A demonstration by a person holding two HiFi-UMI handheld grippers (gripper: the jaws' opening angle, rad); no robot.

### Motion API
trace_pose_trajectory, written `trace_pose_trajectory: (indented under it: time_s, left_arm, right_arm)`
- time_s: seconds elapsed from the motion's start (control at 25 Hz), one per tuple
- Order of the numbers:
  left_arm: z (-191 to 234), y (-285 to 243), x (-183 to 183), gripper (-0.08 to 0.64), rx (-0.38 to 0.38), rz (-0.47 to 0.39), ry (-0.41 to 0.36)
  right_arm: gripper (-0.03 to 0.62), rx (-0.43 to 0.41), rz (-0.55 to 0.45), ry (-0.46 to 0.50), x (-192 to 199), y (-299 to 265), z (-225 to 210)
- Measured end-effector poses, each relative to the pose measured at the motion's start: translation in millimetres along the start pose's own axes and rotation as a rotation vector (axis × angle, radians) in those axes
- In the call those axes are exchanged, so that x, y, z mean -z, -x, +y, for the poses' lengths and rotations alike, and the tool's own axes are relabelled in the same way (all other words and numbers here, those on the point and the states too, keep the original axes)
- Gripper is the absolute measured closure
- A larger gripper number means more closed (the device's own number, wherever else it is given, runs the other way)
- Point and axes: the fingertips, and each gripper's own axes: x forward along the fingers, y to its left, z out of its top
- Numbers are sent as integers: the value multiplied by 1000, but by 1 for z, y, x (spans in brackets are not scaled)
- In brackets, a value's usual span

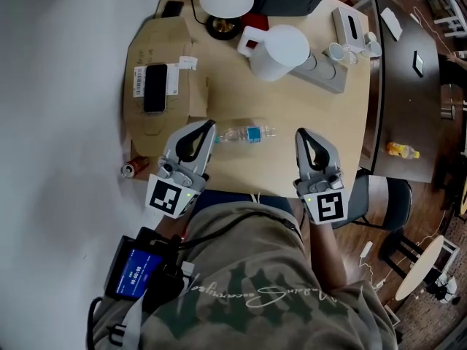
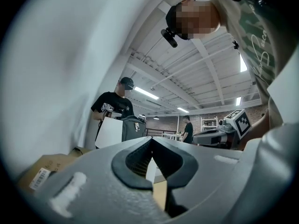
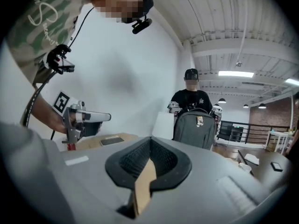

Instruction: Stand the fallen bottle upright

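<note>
Head view: clear plastic bottle with blue label point(image 1: 246, 133) lies on its side on the light wooden table point(image 1: 328, 108), long axis across the picture, between the 2 grippers. Left gripper point(image 1: 211, 125) sits just beside its wider end and is nearer; right gripper point(image 1: 299, 133) is near the neck end.
Left gripper view: jaws together, nothing held, bottle not visible.
Right gripper view: jaws together, empty. Open workshop, people standing behind.

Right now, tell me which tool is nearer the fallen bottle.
Left. The left tool has its tip just off one end of the bottle; the right tool stands clearly farther off, beyond the other end.
</note>
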Motion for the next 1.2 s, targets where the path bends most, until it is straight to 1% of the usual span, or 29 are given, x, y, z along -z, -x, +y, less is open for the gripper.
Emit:
trace_pose_trajectory:
  time_s: [0.08,0.2,0.32,0.4,0.52,0.6,0.68,0.8,0.92,1.04,1.12,1.16,1.2]
  left_arm:
    - [4,0,0,557,-22,2,9]
    - [4,1,-5,557,-47,-18,3]
    - [0,3,-7,557,-68,-22,-4]
    - [-1,4,-6,557,-87,-11,-2]
    - [1,5,-6,557,-111,-11,-1]
    - [0,4,-4,558,-122,-7,7]
    - [1,0,-3,557,-131,-6,14]
    - [6,-6,1,557,-148,4,5]
    - [10,-6,8,557,-156,17,7]
    - [13,-6,9,557,-162,25,6]
    - [15,-6,8,558,-164,21,8]
    - [16,-7,8,557,-165,17,10]
    - [17,-7,8,557,-165,16,12]
  right_arm:
    - [589,5,34,-3,6,-3,-6]
    - [589,-55,18,-44,4,-8,-8]
    - [589,-115,26,-41,7,-15,-8]
    - [589,-168,80,-22,14,-23,-3]
    - [589,-268,201,17,29,-34,12]
    - [589,-325,271,74,40,-39,20]
    - [588,-367,329,162,53,-44,26]
    - [588,-429,430,300,85,-52,35]
    - [588,-510,539,445,116,-57,50]
    - [586,-568,610,544,136,-62,63]
    - [554,-607,646,582,150,-64,72]
    - [515,-634,668,601,158,-63,77]
    - [463,-663,692,621,167,-63,82]
